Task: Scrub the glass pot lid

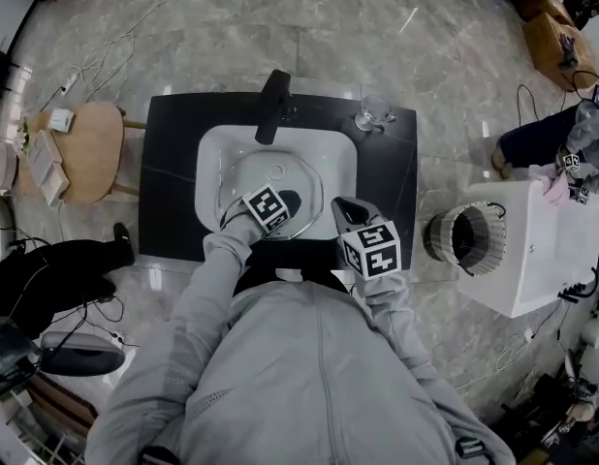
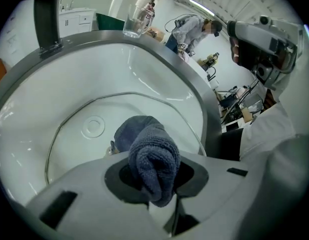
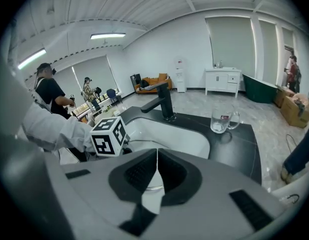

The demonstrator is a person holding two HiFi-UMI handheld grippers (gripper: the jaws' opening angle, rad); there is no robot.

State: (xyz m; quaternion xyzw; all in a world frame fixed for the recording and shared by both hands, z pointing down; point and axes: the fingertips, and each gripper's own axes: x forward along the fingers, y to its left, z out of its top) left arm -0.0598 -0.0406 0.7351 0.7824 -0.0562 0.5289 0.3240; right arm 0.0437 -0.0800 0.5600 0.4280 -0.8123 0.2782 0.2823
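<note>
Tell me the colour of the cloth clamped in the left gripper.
Dark blue-grey. The cloth shows best in the left gripper view.

Dark blue cloth (image 2: 152, 156), white sink (image 1: 214, 155), black counter (image 1: 173, 172).

The black desk (image 1: 173, 163) stands on a pale stone floor (image 1: 329, 27) and carries an inset white basin (image 1: 212, 153) containing the glass pot lid (image 1: 298, 177), a black tap (image 1: 272, 105) behind the basin, and a clear glass mug (image 1: 374, 112) near its far right corner.
</note>
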